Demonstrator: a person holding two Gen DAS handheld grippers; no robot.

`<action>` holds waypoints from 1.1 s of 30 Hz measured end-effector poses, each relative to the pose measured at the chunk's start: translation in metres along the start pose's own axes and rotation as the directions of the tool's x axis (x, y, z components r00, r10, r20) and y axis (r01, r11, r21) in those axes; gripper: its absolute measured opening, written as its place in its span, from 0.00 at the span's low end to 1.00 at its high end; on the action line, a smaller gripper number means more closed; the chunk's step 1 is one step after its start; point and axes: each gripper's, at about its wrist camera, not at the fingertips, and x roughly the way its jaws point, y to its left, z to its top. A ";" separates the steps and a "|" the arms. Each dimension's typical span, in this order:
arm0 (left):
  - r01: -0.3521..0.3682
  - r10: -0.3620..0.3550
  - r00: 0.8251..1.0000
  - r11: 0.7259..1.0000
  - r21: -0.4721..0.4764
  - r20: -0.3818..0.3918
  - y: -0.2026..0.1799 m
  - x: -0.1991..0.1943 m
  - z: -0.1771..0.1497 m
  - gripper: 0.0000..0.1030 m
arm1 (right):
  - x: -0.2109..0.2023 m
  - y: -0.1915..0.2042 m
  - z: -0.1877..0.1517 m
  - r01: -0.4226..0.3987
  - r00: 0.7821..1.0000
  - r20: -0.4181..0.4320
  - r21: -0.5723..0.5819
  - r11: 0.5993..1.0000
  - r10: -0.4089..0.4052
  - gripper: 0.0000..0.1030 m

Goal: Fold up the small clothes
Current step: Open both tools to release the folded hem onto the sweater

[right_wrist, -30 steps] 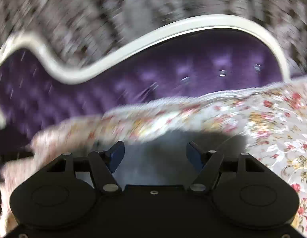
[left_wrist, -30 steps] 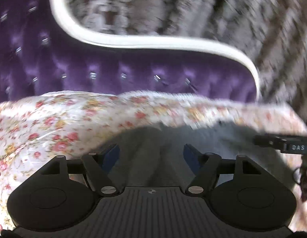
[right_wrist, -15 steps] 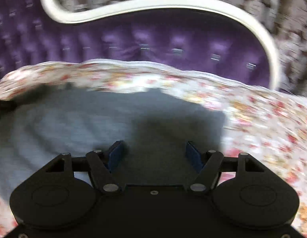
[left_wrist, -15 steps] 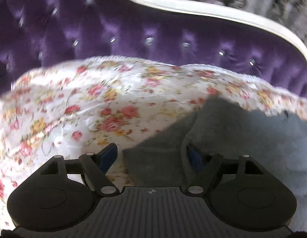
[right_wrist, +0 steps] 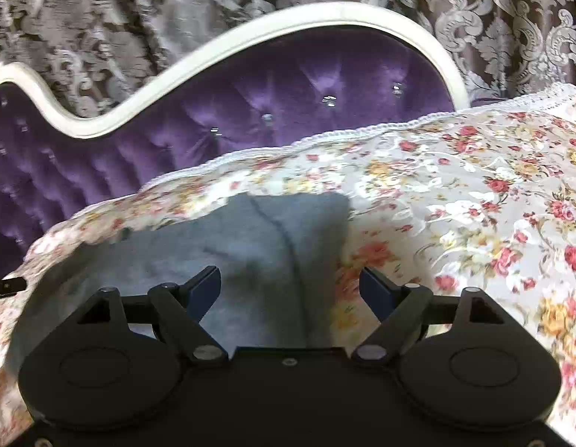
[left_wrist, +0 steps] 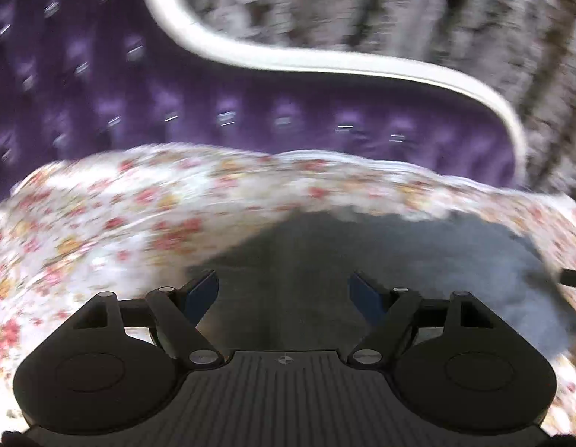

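Note:
A grey garment lies flat on the floral bedspread; it also shows in the right wrist view. My left gripper is open and empty, hovering over the garment's left part. My right gripper is open and empty over the garment's right edge, with a seam line running between its fingers. The left wrist view is blurred by motion. The other gripper's tip shows at the edge of each view.
A purple tufted headboard with a curved white frame stands behind the bed. Patterned grey curtains hang beyond it. The floral bedspread extends to the right of the garment.
Both grippers have swung over the garment while staying open. The left view has tilted up and shifted right; the right view has shifted to the garment's right edge.

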 end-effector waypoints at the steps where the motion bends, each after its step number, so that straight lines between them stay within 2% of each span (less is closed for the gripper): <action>1: 0.018 -0.018 1.000 1.000 0.022 0.003 -0.012 -0.001 -0.001 0.75 | -0.003 0.004 -0.002 -0.008 1.000 0.000 -0.011 1.000 0.008 0.81; 7: 0.073 -0.071 0.997 0.987 0.141 -0.018 -0.075 0.023 -0.015 0.75 | -0.003 0.018 -0.021 0.021 1.000 -0.016 -0.072 0.997 -0.023 0.81; 11: 0.036 -0.020 0.995 0.986 0.161 -0.100 -0.093 0.056 -0.025 0.75 | 0.000 0.012 -0.033 0.014 0.999 -0.041 -0.034 0.999 -0.015 0.81; 13: 0.020 -0.004 0.996 0.985 0.171 -0.091 -0.094 0.066 -0.030 0.87 | -0.001 0.009 -0.038 0.008 0.999 -0.045 -0.024 1.000 -0.009 0.81; 16: 0.018 -0.005 0.996 0.990 0.143 -0.087 -0.091 0.072 -0.030 0.90 | -0.005 0.007 -0.040 -0.009 0.999 -0.039 -0.028 1.000 0.008 0.83; 19: 0.029 -0.015 0.995 0.989 0.144 -0.098 -0.089 0.073 -0.030 0.90 | -0.006 0.000 -0.038 -0.087 0.995 -0.043 0.014 0.996 0.088 0.94; 22: 0.040 -0.028 0.994 0.992 0.118 -0.102 -0.088 0.072 -0.032 0.91 | -0.001 -0.010 -0.036 -0.168 0.984 -0.047 0.086 0.982 0.173 0.99; 27: 0.034 -0.020 0.993 0.993 0.117 -0.120 -0.090 0.072 -0.031 0.93 | 0.015 -0.016 -0.028 -0.247 0.966 -0.040 0.148 0.958 0.255 1.00; 33: 0.033 -0.019 0.992 0.993 0.117 -0.121 -0.091 0.073 -0.032 0.93 | 0.044 -0.025 -0.009 -0.294 0.950 -0.038 0.229 0.928 0.310 1.00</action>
